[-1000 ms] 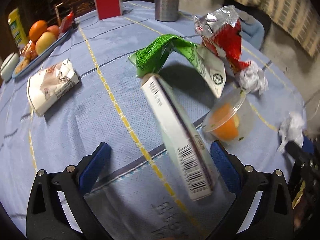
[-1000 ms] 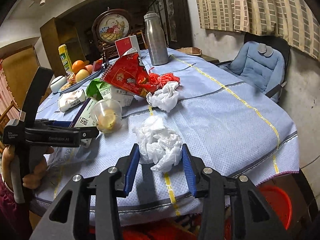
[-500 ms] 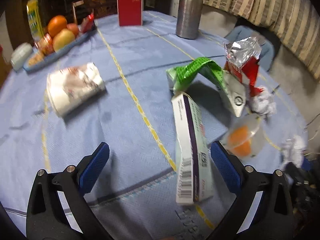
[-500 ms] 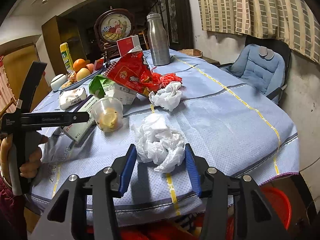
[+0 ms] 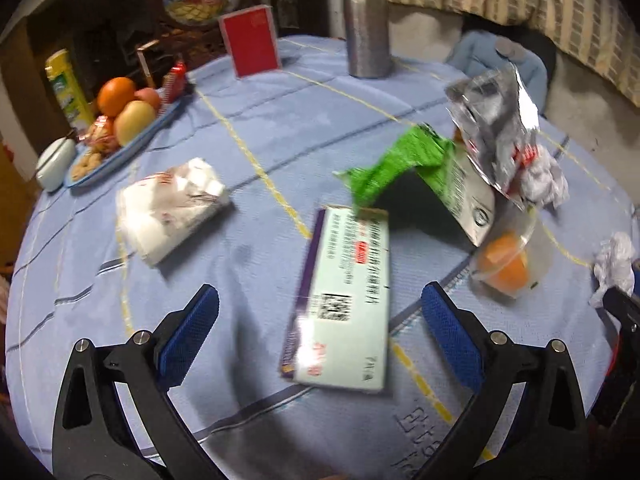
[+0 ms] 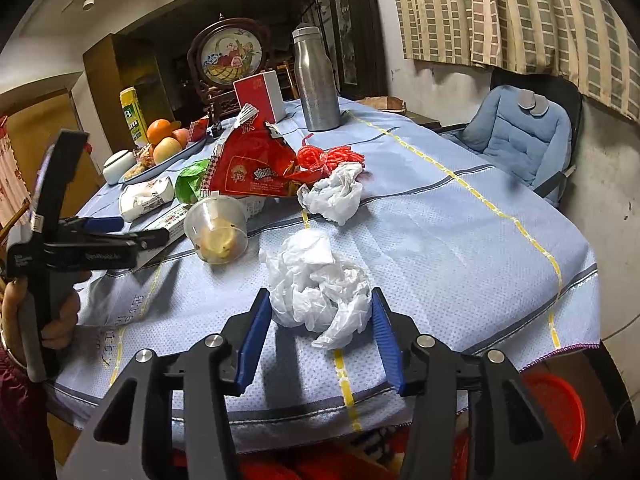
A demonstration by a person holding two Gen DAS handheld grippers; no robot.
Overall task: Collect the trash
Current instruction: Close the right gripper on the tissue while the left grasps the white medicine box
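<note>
Right gripper (image 6: 318, 334): crumpled white tissue wad (image 6: 318, 286) sits between the blue pads, fingers spread around it, a sliver of gap on each side, no squeeze visible. Wad rests on the blue tablecloth (image 6: 440, 248) near the table's front edge.

Left gripper (image 5: 320, 328): fingers wide apart, nothing pinched. Pale-green flat carton (image 5: 344, 304) lies on the cloth between them, barcode face up, blurred, touching neither pad.

Wad is loose and bulky, one tail trailing toward the camera.

Red bin (image 6: 554, 412) below the edge at right. Clear cloth right of the wad; plastic cup (image 6: 218, 230) and second tissue (image 6: 334, 194) just behind it.
</note>
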